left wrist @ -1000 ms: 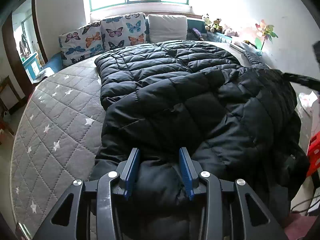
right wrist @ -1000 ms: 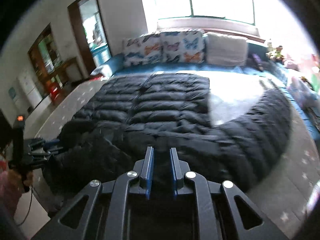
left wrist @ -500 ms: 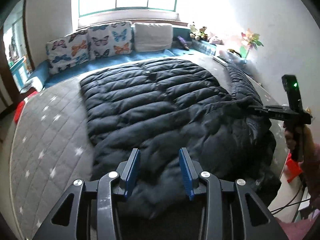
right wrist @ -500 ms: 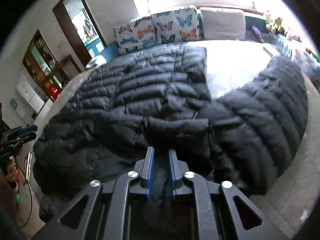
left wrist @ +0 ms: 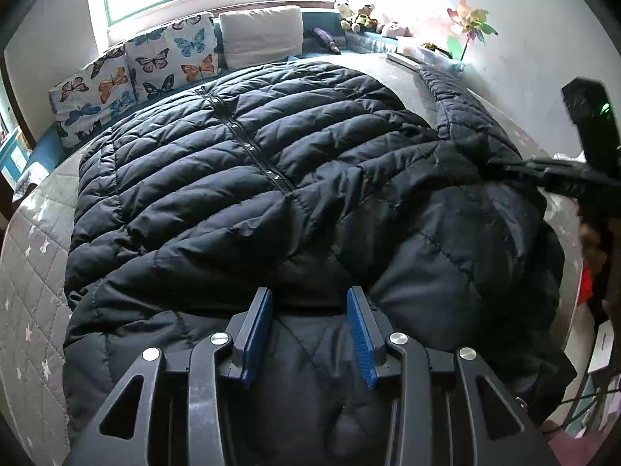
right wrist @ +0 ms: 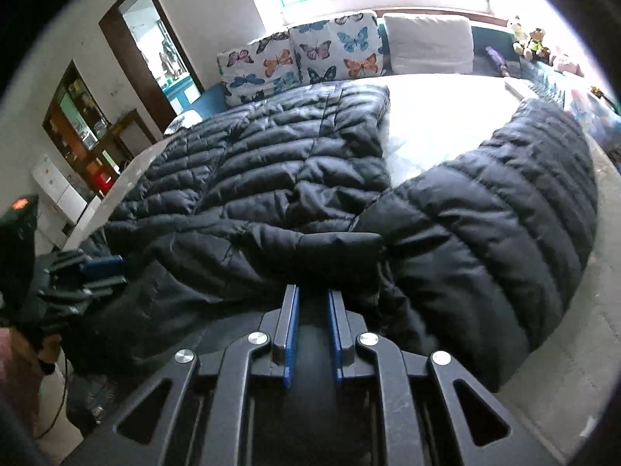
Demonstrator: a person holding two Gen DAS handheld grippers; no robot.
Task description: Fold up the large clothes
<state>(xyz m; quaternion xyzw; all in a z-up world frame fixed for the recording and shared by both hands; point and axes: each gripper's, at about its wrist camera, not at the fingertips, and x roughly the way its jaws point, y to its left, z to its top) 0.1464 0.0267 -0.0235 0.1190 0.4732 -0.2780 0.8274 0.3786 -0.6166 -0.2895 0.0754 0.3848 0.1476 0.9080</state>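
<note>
You are handling a black quilted down jacket (left wrist: 271, 178) of thin cloth with a faint sheen, puffed between stitched seams. Your left gripper (left wrist: 309, 310) and right gripper (right wrist: 313, 310) are matt black plastic with ribbed blue pads (left wrist: 359, 330) and bright metal screws. The bed cover (left wrist: 27, 291) under the jacket is grey quilted matt cloth; the butterfly pillows (left wrist: 170, 58) are printed cloth.
</note>
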